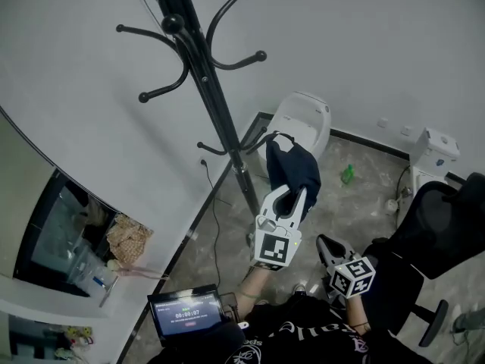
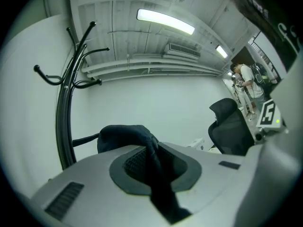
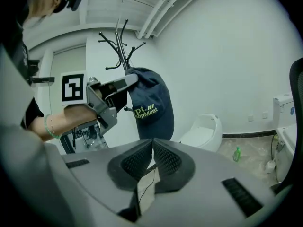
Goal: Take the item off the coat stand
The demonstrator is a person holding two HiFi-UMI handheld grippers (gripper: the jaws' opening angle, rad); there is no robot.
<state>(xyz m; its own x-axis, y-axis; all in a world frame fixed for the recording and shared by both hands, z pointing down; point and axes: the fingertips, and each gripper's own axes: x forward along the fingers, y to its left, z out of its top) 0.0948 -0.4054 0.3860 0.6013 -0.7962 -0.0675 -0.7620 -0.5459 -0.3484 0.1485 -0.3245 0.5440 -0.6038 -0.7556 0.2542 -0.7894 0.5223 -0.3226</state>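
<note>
A black coat stand [image 1: 212, 89] rises in the corner, and a dark navy cap [image 1: 292, 167] hangs at the tip of one of its low hooks. My left gripper [image 1: 290, 194] reaches up from below and is shut on the cap's lower edge. In the left gripper view the cloth of the cap [image 2: 125, 136] runs down between the pads of the left gripper [image 2: 154, 167], with the stand [image 2: 64, 122] at left. The right gripper view shows the cap [image 3: 151, 103] with yellow-green lettering, held by the left gripper [image 3: 111, 91]. My right gripper [image 1: 327, 247] is low at right, shut and holding nothing [image 3: 152, 157].
A white toilet [image 1: 303, 123] stands behind the cap against the wall. A green bottle [image 1: 347, 174] lies on the floor. A black office chair [image 1: 439, 226] is at right, a laptop [image 1: 186, 308] at lower left. A black cable [image 1: 212, 196] runs along the floor.
</note>
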